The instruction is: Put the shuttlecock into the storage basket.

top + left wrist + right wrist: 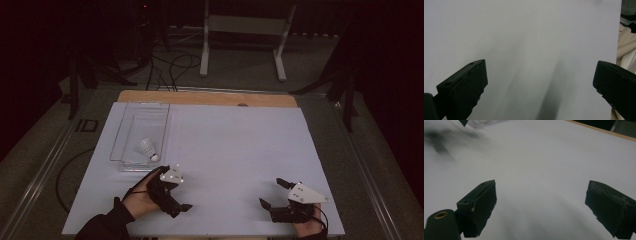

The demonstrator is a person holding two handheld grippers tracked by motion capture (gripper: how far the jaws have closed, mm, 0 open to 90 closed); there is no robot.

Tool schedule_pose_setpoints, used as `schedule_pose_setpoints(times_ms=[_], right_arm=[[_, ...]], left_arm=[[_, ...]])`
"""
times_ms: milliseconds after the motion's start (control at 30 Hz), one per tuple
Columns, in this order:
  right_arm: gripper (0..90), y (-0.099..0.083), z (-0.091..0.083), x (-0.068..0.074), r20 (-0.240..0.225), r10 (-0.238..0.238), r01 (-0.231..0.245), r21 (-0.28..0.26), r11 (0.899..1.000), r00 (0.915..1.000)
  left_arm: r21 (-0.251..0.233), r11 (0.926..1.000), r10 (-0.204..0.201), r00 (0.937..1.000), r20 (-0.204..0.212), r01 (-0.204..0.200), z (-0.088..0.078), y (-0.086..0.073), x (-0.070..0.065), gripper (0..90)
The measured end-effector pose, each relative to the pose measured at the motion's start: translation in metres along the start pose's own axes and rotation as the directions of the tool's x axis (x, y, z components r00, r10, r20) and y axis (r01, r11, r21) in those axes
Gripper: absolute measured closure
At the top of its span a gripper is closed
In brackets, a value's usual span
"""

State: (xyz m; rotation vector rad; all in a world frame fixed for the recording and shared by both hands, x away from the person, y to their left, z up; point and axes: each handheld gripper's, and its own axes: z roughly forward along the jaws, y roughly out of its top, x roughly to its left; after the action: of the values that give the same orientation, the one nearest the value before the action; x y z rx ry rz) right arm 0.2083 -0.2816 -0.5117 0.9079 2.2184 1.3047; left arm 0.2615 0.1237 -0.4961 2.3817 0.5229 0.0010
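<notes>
From the high view, a shuttlecock (pixel 148 149) lies tilted in the near end of a clear tray (pixel 131 111), cork toward the person, just ahead of the left gripper (pixel 176 196) and well away from the right gripper (pixel 272 192); the left is plainly nearer. In the left gripper view the jaws gape wide over the bare white table (pixel 529 45), holding nothing. The right gripper view shows jaws also spread and empty, the tray's corner far off beyond its left finger.

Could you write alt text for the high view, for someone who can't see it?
A person's hands hold two black grippers, left gripper and right gripper, both open and empty, low over a white table sheet. Beyond the left one, a white shuttlecock lies in a clear plastic tray.
</notes>
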Motion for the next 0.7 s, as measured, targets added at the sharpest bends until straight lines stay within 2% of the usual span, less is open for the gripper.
schedule_pose_setpoints(times_ms=[167,267,400,433,467,500,533,567,600,633,667,700], right_arm=[[10.1,0.000,0.000,0.000,-0.002,0.004,-0.004,0.003,1.000,1.0000],[10.1,0.000,0.000,0.000,-0.004,0.005,-0.005,0.004,1.000,1.0000],[10.1,-0.001,0.001,0.000,-0.006,0.003,-0.003,0.007,1.000,1.0000],[10.1,0.000,0.001,0.000,-0.005,0.004,-0.004,0.006,1.000,1.0000],[10.1,0.000,0.001,0.000,-0.005,0.004,-0.004,0.006,1.000,1.0000],[10.1,-0.001,0.001,0.000,-0.006,0.001,-0.001,0.007,1.000,1.0000],[10.1,-0.001,0.001,0.000,-0.007,0.002,-0.002,0.006,1.000,1.0000],[10.1,-0.001,0.001,0.000,-0.008,-0.001,0.001,0.007,1.000,1.0000],[10.1,0.000,0.001,0.000,-0.010,-0.002,0.002,0.008,1.000,0.9999],[10.1,0.000,0.001,0.001,-0.009,-0.005,0.005,0.009,1.000,0.9999],[10.1,0.000,0.001,0.001,-0.010,-0.001,0.001,0.006,1.000,0.9999],[10.1,0.000,0.001,0.001,-0.009,0.001,-0.001,0.006,1.000,1.0000]], left_arm=[[-0.006,1.0000,0.003,0.9999,-0.014,-0.003,-0.003,-0.014,-0.005,0.2],[-0.020,0.9998,-0.007,1.0000,-0.005,0.007,-0.004,-0.020,-0.005,0.2],[-0.022,0.9996,-0.016,0.9995,-0.027,0.015,-0.007,-0.031,-0.005,0.2],[-0.042,0.9990,-0.020,0.9994,-0.029,0.019,-0.011,-0.035,-0.004,0.2],[-0.042,0.9990,-0.020,0.9994,-0.029,0.019,-0.011,-0.035,-0.004,0.2],[-0.074,0.9968,-0.033,0.9991,-0.025,0.031,-0.014,-0.039,-0.002,0.2],[-0.074,0.9968,-0.033,0.9991,-0.025,0.031,-0.014,-0.039,-0.002,0.2],[-0.098,0.9941,-0.051,0.9982,-0.033,0.047,-0.016,-0.043,0.001,0.2],[-0.098,0.9941,-0.051,0.9982,-0.033,0.047,-0.016,-0.043,0.001,0.2],[-0.100,0.9937,-0.058,0.9963,-0.064,0.051,-0.017,-0.047,0.004,0.2],[-0.100,0.9937,-0.058,0.9963,-0.064,0.051,-0.017,-0.047,0.004,0.2],[-0.109,0.9919,-0.074,0.9941,-0.080,0.065,-0.019,-0.052,0.006,0.2]])
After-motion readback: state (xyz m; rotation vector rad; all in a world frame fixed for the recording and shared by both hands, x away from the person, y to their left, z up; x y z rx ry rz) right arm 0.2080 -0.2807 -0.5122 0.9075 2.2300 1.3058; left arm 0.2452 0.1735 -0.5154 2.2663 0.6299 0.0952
